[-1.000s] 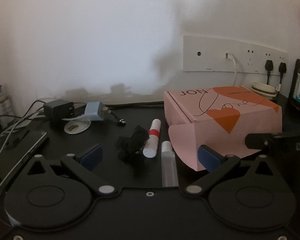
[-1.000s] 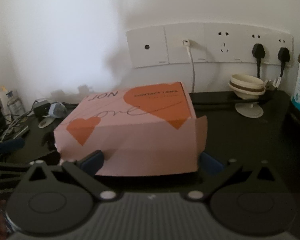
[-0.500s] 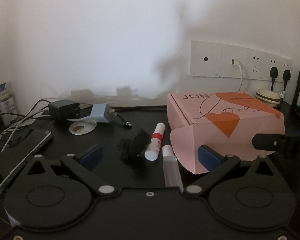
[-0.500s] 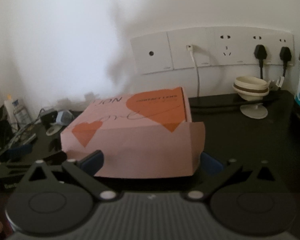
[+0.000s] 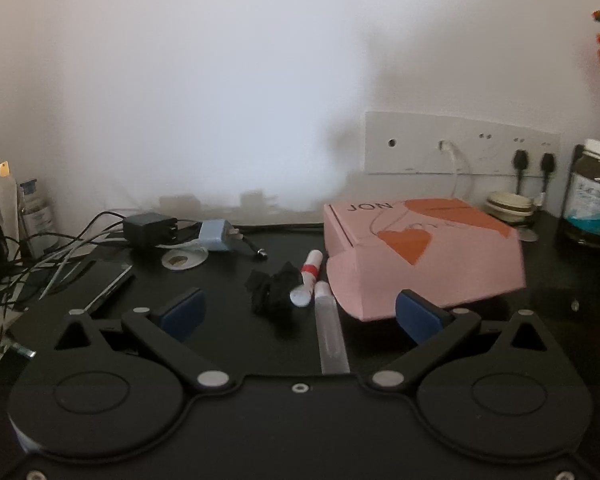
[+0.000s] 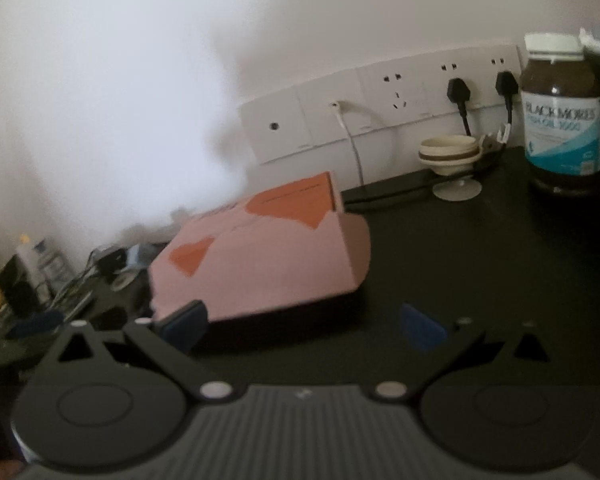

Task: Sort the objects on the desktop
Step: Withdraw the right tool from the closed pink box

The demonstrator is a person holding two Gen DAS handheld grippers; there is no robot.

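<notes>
A black desk (image 5: 380, 240) meets a white wall with a socket strip (image 5: 460, 152). The pink box (image 5: 420, 256), closed, sits at two o'clock of the left gripper (image 5: 300, 312); bare desk lies to its right. A black clump (image 5: 272, 292), a white tube (image 5: 306, 284) and a clear tube (image 5: 332, 336) lie between the wide-spread, empty left fingers. The right gripper (image 6: 304, 328) is equally wide, empty, its left fingertip (image 6: 184, 320) in front of the box's near edge; contact is unclear.

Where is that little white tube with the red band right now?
In the left wrist view, the white tube lies mid-desk, between the black crumpled thing on its left and the pink box on its right.
</notes>
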